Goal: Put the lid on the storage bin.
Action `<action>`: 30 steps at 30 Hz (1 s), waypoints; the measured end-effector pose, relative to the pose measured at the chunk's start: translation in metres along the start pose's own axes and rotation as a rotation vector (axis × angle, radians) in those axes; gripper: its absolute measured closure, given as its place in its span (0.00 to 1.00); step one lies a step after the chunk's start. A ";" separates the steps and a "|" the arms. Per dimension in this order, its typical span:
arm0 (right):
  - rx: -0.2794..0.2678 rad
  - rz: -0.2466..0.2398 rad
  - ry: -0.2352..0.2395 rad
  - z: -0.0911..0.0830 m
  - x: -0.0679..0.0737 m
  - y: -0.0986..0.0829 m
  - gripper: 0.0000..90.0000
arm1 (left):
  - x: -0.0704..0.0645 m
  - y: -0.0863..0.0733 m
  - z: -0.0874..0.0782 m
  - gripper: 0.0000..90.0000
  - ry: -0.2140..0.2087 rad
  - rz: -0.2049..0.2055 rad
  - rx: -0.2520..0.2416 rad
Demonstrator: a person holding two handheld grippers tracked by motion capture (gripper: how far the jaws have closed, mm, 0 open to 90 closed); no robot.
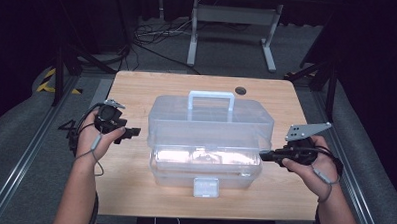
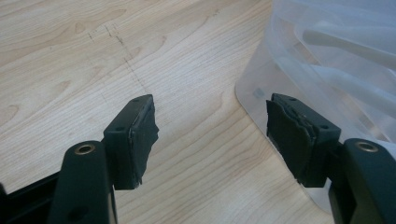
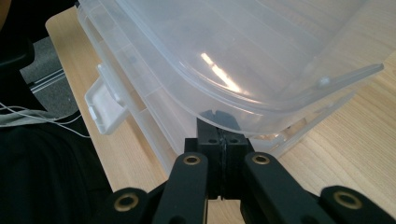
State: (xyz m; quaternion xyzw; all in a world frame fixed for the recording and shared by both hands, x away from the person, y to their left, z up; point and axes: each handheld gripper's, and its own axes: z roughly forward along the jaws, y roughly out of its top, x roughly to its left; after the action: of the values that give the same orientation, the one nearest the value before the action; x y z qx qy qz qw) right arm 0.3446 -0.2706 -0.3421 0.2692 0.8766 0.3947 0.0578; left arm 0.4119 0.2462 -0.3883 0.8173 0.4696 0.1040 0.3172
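Observation:
A clear plastic storage box (image 1: pixel 211 127) with a pale carry handle (image 1: pixel 211 95) and a front latch (image 1: pixel 206 186) stands in the middle of the wooden table (image 1: pixel 137 90). Its lid looks lifted a little and set back from the lower tray. My left gripper (image 1: pixel 135 132) is open just off the box's left side; its jaws (image 2: pixel 210 135) stand wide apart over bare wood, the right pad close to the box wall (image 2: pixel 336 56). My right gripper (image 1: pixel 261 155) is shut, and its tips (image 3: pixel 223 126) are tucked under the rim of the lid (image 3: pixel 224 42). The latch (image 3: pixel 105 105) shows to their left.
A round cable hole (image 1: pixel 241 90) sits at the table's far edge. Bare wood lies to the left and right of the box. Beyond the table are cables and a grey metal stand (image 1: pixel 234 28) on the floor. Metal rails run along both sides.

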 end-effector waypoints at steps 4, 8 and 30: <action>0.012 -0.002 0.001 0.001 0.001 -0.001 1.00 | 0.001 -0.001 0.003 0.37 -0.007 -0.006 0.008; 0.031 0.002 0.004 0.004 0.001 -0.001 1.00 | 0.003 -0.002 0.007 0.37 -0.016 -0.009 0.021; 0.109 -0.003 -0.001 0.003 0.001 -0.005 1.00 | 0.008 -0.003 0.016 0.37 -0.018 -0.017 0.043</action>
State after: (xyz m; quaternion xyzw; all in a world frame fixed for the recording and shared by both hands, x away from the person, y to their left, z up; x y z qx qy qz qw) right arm 0.3422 -0.2706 -0.3481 0.2706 0.8972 0.3463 0.0442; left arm 0.4219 0.2466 -0.4038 0.8210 0.4756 0.0838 0.3045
